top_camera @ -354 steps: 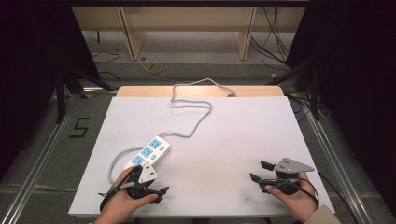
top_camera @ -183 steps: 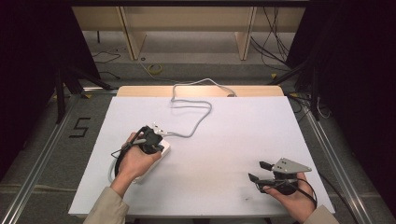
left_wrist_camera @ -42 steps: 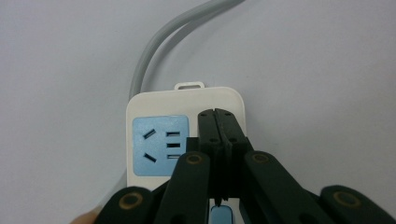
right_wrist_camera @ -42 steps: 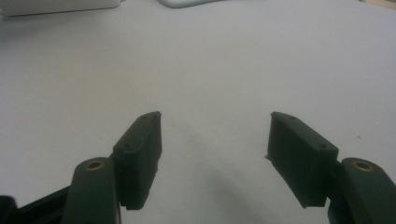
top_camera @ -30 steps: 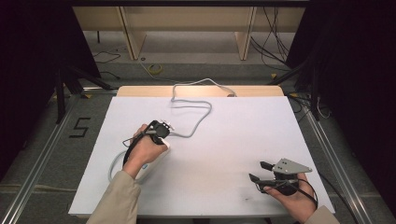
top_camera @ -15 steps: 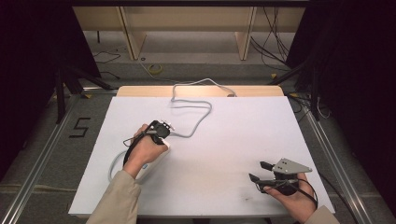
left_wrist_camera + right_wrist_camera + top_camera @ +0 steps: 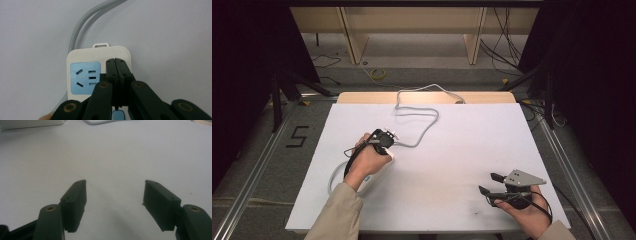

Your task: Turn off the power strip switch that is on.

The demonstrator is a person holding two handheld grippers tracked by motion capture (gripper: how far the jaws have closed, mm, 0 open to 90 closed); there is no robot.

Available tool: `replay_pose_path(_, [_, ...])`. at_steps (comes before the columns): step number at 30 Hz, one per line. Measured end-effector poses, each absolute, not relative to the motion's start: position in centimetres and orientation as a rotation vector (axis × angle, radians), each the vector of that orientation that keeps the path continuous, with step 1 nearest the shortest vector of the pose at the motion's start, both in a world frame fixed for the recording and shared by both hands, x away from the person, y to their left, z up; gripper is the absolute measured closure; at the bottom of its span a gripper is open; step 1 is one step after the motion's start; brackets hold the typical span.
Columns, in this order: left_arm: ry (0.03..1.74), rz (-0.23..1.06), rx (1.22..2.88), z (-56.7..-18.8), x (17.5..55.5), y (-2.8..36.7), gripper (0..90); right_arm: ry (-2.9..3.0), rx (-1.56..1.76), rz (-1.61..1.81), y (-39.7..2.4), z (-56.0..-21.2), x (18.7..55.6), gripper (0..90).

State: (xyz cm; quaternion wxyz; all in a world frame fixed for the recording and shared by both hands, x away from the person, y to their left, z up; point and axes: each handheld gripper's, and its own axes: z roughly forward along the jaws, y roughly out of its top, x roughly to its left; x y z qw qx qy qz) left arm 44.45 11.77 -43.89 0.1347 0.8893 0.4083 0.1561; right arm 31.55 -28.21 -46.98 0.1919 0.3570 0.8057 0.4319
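One big white table lay under both claws. On it was a white power strip with a blue socket, and a grey cord ran from the strip's far end away across the table.

The left gripper was right over the far end of the power strip, pointing down at it. Its two black jaws were pressed together with no gap, and nothing was between them. The tips sat just beside the blue socket, on the strip's white part. I could not tell if the tips touched the strip.

The right gripper was well apart from the strip, low over the bare table near the person's side. Its jaws stood wide apart and held nothing. The strip's edge showed far ahead of them.
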Motion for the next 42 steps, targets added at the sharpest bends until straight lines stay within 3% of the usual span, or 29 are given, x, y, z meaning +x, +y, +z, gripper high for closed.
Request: replay_pose_path(42, [1.180,0.481,2.564,-43.96,44.14,11.74,90.0,2.258,0.999,1.214,-28.32,-46.93,31.56,36.1])
